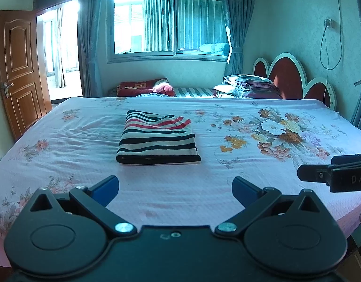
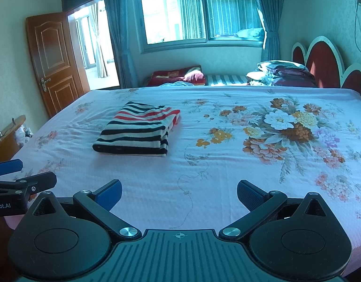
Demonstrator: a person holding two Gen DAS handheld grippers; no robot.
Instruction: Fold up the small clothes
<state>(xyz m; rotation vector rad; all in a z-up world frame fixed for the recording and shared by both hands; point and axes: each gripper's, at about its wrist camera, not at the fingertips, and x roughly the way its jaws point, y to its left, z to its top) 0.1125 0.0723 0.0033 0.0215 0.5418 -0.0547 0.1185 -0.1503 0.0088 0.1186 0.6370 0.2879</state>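
I find the left gripper [image 1: 175, 190] with its fingers spread wide and empty, the right gripper [image 2: 179, 195] likewise. The folded striped garment [image 1: 158, 138] lies flat on the bed [image 1: 227, 176], well ahead of both sets of fingers, left of the right pair's line.

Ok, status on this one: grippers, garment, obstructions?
Left gripper open, right gripper open, both empty. Striped garment folded on floral bedsheet. Nothing between.
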